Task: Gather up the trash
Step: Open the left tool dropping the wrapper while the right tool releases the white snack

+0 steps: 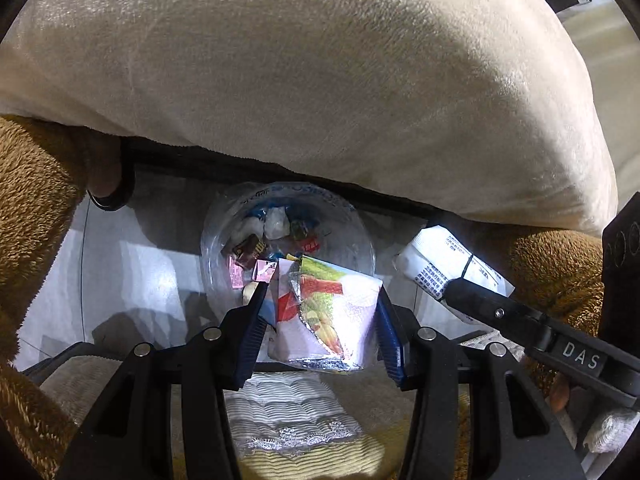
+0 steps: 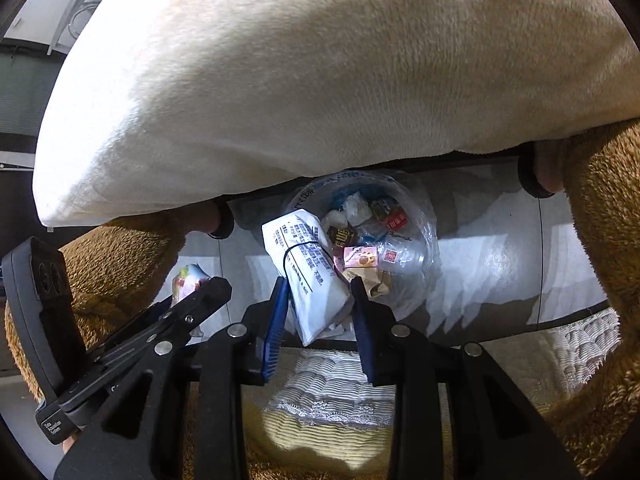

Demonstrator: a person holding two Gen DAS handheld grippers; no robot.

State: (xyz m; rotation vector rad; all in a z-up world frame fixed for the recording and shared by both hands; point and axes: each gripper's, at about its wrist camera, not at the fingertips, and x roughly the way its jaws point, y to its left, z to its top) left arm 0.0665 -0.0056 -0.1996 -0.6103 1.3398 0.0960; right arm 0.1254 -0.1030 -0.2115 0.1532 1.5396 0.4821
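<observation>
My left gripper is shut on a colourful foil snack wrapper and holds it just in front of a clear plastic bag that holds several small wrappers. My right gripper is shut on a white packet with blue print and holds it over the near left edge of the same clear bag. In the left wrist view the white packet and the right gripper's finger show at the right. In the right wrist view the left gripper's finger and the snack wrapper show at the left.
A large cream cushion overhangs the bag from above. Brown fuzzy fabric flanks both sides. The bag sits on a pale glossy floor. A striped cloth with lace trim lies below the grippers.
</observation>
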